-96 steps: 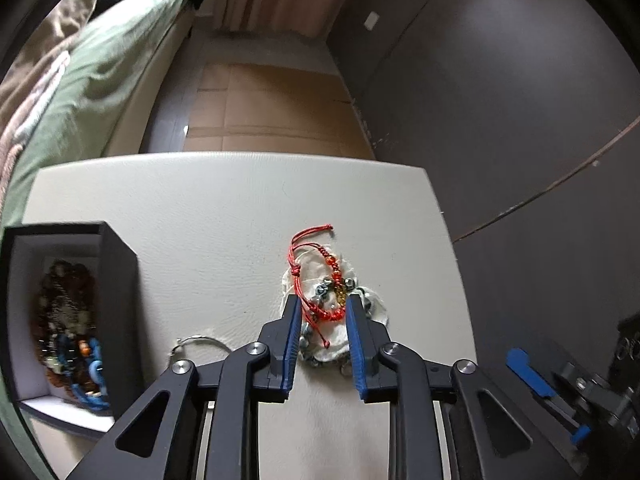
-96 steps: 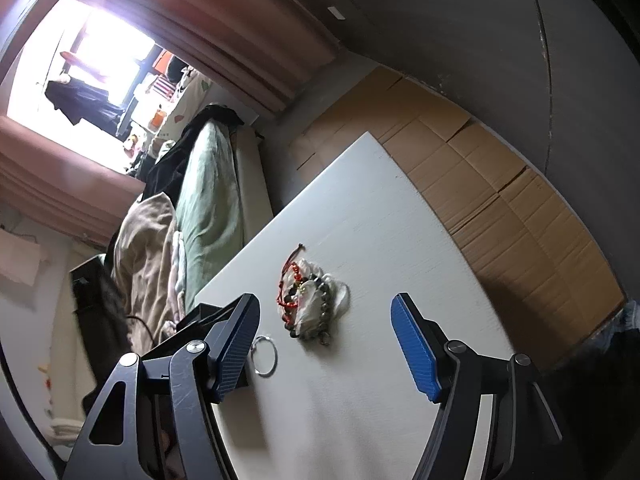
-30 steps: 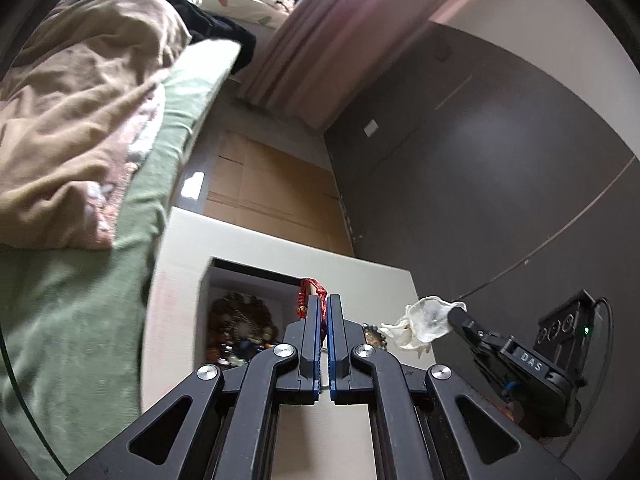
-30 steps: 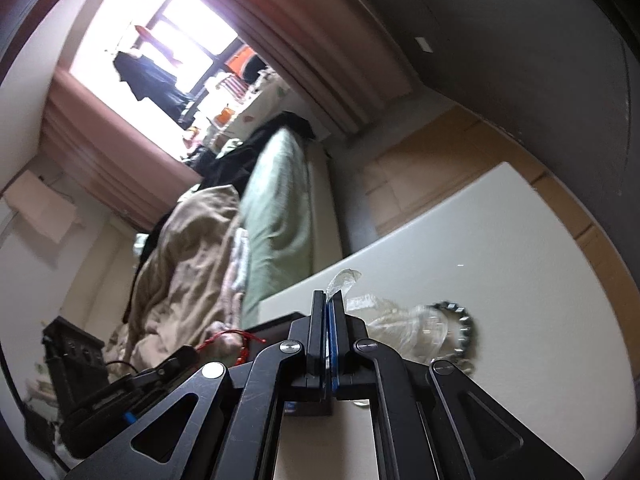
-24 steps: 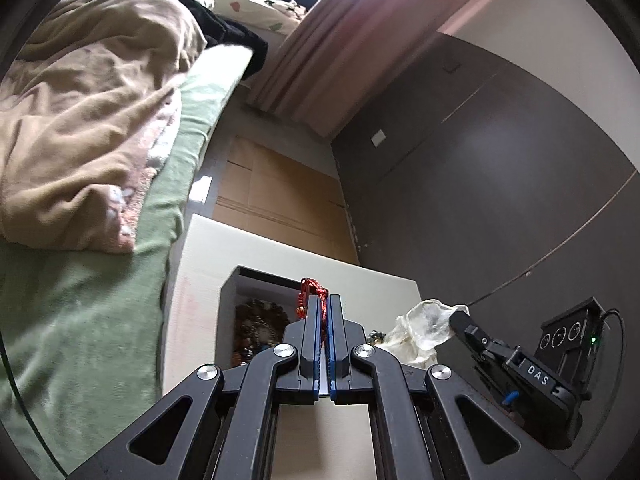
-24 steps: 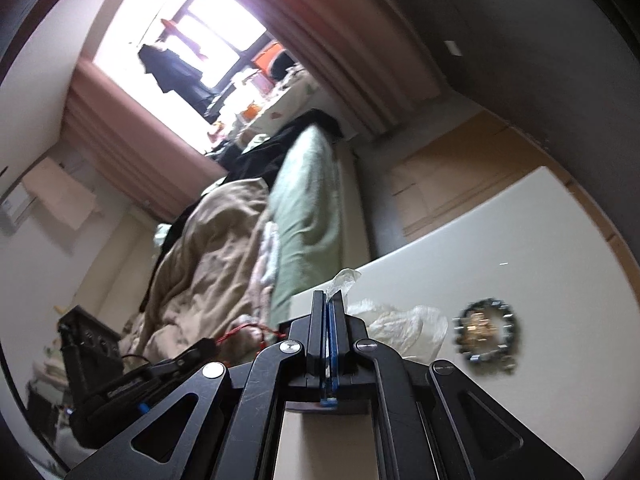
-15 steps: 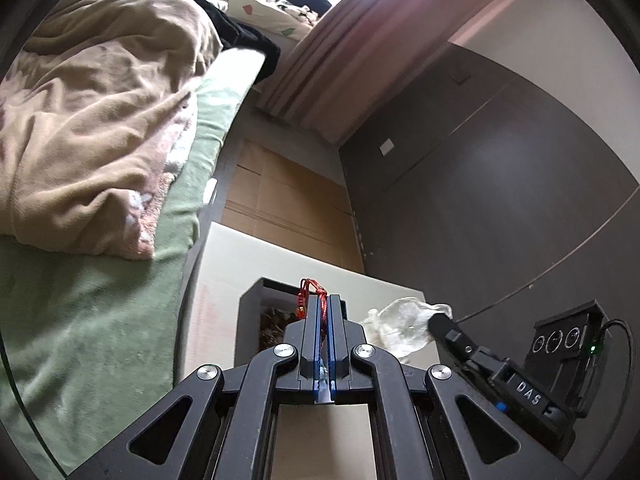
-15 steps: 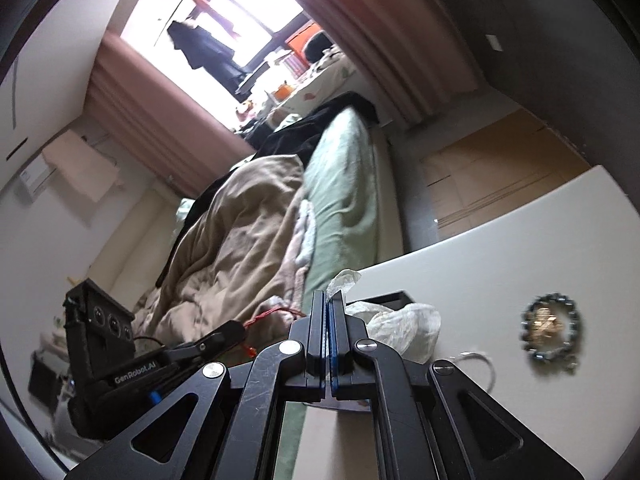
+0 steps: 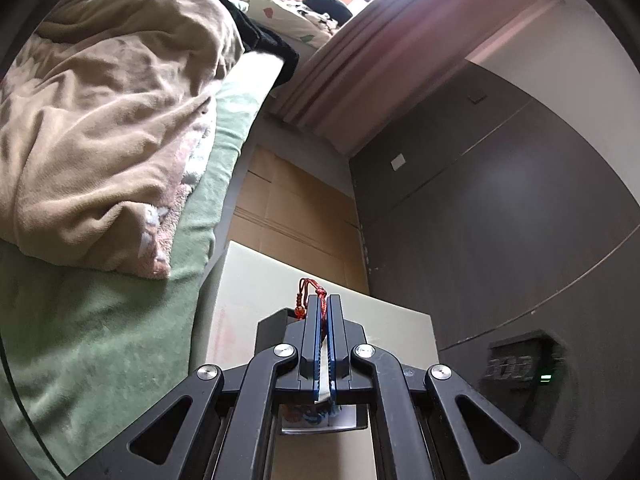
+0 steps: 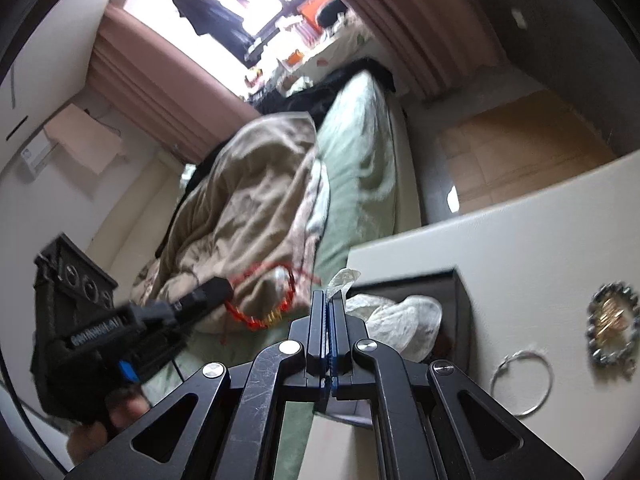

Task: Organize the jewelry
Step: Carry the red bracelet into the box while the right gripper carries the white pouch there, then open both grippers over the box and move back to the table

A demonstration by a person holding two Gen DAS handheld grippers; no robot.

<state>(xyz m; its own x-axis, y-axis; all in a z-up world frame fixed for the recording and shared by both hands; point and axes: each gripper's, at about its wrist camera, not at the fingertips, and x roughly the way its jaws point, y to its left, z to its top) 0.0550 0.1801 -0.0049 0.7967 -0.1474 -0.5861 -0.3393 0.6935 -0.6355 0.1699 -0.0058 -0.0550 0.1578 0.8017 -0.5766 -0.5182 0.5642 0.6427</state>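
Left gripper (image 9: pixel 325 300) clamped on red bracelet (image 9: pixel 310 292) directly above box (image 9: pixel 272 326) — right gripper (image 10: pixel 328 300) pinching plastic bag (image 10: pixel 396 316), draped down over same box (image 10: pixel 452 284) — drop straight down.

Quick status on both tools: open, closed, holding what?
Left tool: closed on the red cord bracelet.
Right tool: jaws opening, clear plastic bag pinched between them.

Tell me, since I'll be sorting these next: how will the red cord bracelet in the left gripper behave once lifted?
Probably floppy: in the right wrist view the red cord bracelet sags in a loose loop from the left gripper. Likely light, since a pinch holds it. Its trailing cords may snag on the black box.
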